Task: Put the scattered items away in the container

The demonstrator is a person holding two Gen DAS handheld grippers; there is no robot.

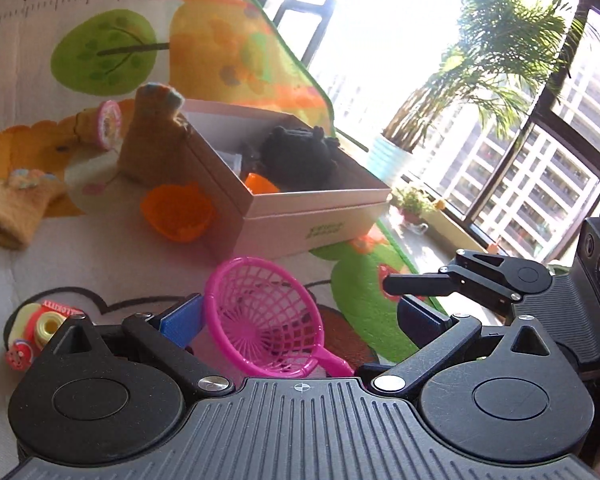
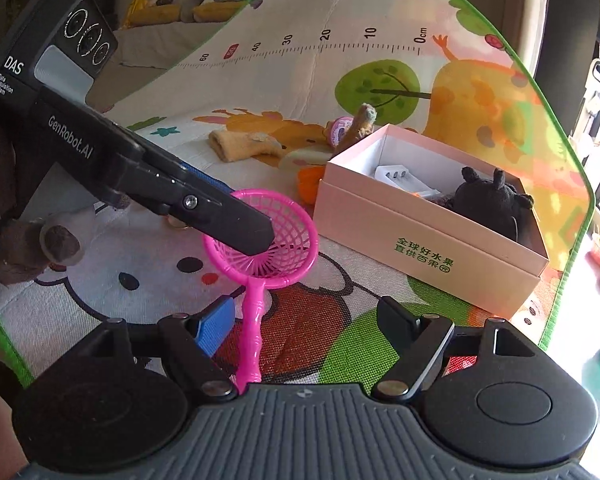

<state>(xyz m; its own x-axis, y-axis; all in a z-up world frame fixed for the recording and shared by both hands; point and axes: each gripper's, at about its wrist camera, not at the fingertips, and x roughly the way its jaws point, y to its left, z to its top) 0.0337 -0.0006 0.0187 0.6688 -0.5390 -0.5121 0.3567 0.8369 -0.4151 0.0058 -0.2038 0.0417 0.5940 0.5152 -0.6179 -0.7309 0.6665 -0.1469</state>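
Note:
A pink toy net lies on the play mat, hoop toward the box. My left gripper stands open around the hoop, whose rim sits by the left blue pad. My right gripper is open too, with the net's handle between its fingers, close to the blue pad. The pink box holds a black plush, an orange cup and a white item.
Around the box lie an orange mould, a yellow knitted glove, a second glove leaning on the box and a pink round toy. A toy camera sits near left. Window and potted palm stand behind.

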